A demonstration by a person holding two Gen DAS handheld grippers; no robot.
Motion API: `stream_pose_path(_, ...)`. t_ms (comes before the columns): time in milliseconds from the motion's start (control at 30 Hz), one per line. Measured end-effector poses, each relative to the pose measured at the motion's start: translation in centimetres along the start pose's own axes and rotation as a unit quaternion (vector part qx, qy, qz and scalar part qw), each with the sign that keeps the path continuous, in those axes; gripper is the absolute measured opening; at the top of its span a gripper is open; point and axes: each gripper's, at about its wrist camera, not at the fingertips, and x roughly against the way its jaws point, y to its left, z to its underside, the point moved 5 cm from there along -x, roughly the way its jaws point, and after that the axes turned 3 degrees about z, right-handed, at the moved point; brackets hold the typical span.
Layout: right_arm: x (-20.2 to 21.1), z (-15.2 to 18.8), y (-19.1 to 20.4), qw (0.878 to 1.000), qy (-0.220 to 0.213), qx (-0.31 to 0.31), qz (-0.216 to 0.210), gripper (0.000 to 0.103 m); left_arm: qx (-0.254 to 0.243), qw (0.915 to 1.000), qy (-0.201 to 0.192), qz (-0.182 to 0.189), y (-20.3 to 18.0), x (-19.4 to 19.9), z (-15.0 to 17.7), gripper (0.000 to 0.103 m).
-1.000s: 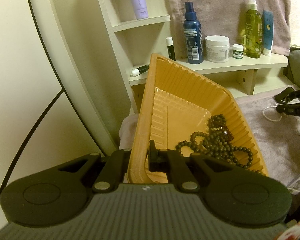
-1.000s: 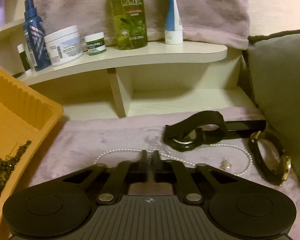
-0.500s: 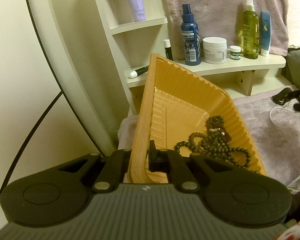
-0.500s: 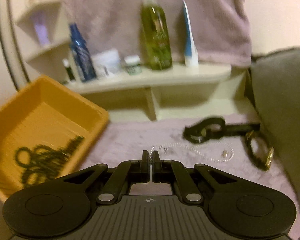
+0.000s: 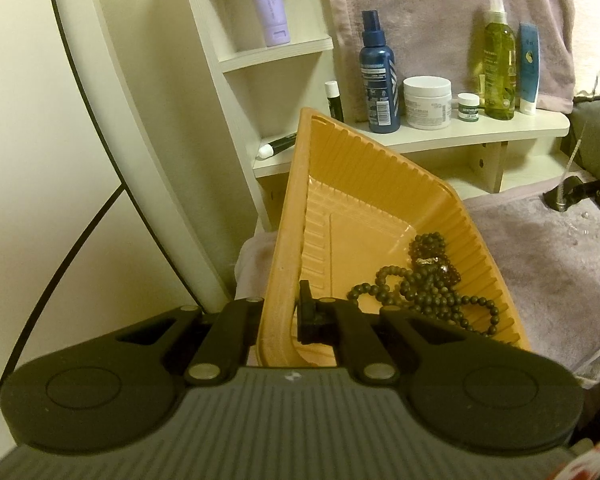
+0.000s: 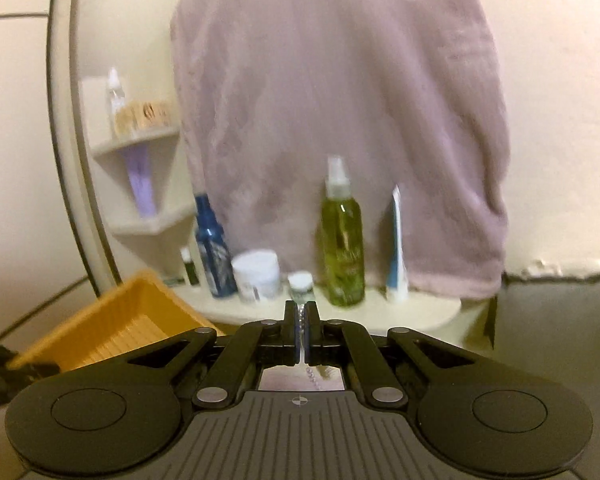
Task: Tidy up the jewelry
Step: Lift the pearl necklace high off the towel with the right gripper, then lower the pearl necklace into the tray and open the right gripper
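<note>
Left hand-held gripper [image 5: 278,312] clamps tray [image 5: 364,184] rim | right hand-held gripper [image 6: 300,330] pinches pearl strand [image 6: 311,374]

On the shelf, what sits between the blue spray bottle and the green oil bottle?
Between the blue spray bottle and green oil bottle stand a white jar and a small green-labelled jar, clearest in the left wrist view.

so there's a mauve fuzzy cloth [image 5: 540,264] spread over the surface with the orange tray [image 5: 380,184] sitting tilted on it, and behind that a cream shelf [image 5: 460,136] lined with a blue spray bottle [image 5: 378,76], white jar [image 5: 427,102] and green bottle [image 5: 499,60]
</note>
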Motion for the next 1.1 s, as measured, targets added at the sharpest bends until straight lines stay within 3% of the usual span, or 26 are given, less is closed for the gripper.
stream_pose_path(200,-0.3,-2.3,2.6,0.999,-0.006,0.009,-0.050,0.002,0.003,1.0000,0.000,0.002,0.1,-0.1,0.0,0.004)
stream_pose_path(567,-4.8,-4.0,11.7,0.987,-0.007,0.030,-0.160,0.002,0.008,1.0000,0.002,0.005,0.5,-0.3,0.2,0.004)
stream_pose_path(800,-8.8,0.4,14.8,0.969,0.087,-0.005,-0.230,0.002,0.011,0.9999,0.001,0.006,0.5,-0.4,0.1,0.004)
stream_pose_path(1100,-11.3,8.5,14.3,0.955,0.200,-0.010,-0.220,0.002,0.015,0.9999,0.001,0.008,0.6,-0.4,0.2,0.004)
